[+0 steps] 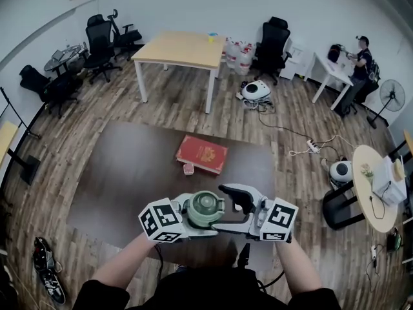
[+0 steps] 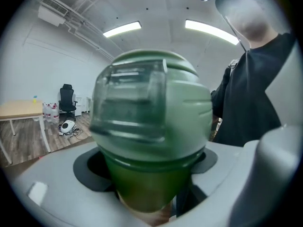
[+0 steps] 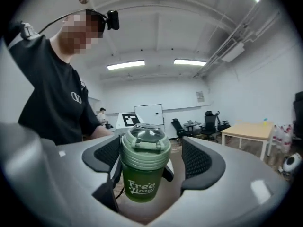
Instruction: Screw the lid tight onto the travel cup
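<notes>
The travel cup (image 1: 205, 208) has a clear green body with white lettering (image 3: 140, 186) and a pale green lid (image 3: 145, 143) with a clear dome on top. It is held upright in the air over the near edge of the dark table (image 1: 129, 173). My left gripper (image 1: 192, 223) is shut on the cup's body, which fills the left gripper view (image 2: 151, 126). My right gripper (image 3: 150, 157) reaches in from the other side with its jaws either side of the lid. There is a gap between the lid and the right-hand pad (image 3: 201, 160), so the gripper is open.
A red book (image 1: 202, 154) and a small reddish object (image 1: 188, 168) lie at the middle of the dark table. Beyond are a light wooden table (image 1: 181, 47), office chairs (image 1: 100, 41), water jugs and a seated person (image 1: 361, 57) at a far desk. My own torso is close behind the grippers.
</notes>
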Action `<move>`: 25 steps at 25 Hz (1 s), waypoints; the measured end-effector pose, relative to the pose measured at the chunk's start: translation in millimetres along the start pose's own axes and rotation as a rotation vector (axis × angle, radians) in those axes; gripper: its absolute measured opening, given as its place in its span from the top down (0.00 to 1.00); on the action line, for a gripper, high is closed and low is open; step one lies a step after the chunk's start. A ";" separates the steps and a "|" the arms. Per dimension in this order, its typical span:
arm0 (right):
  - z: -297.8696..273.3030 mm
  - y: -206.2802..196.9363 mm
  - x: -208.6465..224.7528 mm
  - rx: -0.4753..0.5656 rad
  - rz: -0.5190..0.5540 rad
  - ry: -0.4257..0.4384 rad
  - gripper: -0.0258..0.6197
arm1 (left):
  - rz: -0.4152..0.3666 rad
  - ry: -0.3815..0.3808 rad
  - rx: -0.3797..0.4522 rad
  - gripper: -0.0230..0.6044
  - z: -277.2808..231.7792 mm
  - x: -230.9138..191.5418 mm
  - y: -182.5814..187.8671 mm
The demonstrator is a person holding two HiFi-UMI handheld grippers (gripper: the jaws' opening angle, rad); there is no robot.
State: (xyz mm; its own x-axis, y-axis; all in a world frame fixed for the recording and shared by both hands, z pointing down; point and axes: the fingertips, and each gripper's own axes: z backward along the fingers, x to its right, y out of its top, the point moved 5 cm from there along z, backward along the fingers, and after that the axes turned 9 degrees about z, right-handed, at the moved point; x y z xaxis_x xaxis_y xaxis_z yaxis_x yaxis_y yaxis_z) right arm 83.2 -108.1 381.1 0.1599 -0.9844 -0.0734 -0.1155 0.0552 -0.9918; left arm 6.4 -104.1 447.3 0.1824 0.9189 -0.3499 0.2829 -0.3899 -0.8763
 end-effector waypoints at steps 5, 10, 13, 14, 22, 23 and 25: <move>-11.7 4.1 -1.8 0.012 0.006 0.100 0.37 | -0.002 0.011 0.000 0.31 1.7 -0.4 -0.3; -24.6 6.5 -7.6 0.012 -0.036 -0.178 0.40 | 0.020 0.097 0.017 0.31 10.1 -14.6 0.8; -34.9 3.8 -17.0 -0.068 -0.083 -0.458 0.40 | 0.014 0.172 -0.001 0.31 11.0 -23.7 -3.0; -37.1 2.8 -20.5 -0.099 -0.101 -0.546 0.40 | 0.006 0.190 -0.011 0.31 9.5 -25.3 -4.4; -32.4 1.4 -24.7 -0.091 -0.080 -0.531 0.39 | 0.024 0.171 0.016 0.31 5.3 -24.2 -6.5; -27.3 2.7 -22.5 -0.051 -0.079 -0.476 0.38 | 0.029 0.160 0.024 0.31 7.1 -23.7 -5.1; -13.6 4.3 -16.8 0.011 -0.091 -0.349 0.36 | 0.033 0.132 0.035 0.31 10.3 -19.8 -1.8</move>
State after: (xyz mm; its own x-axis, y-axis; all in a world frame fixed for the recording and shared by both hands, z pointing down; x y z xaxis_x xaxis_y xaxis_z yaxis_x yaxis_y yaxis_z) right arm 66.7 -93.6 379.5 0.4941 -0.8693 -0.0139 -0.0750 -0.0267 -0.9968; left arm -7.4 -121.0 452.4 0.3145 0.8886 -0.3340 0.2421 -0.4153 -0.8769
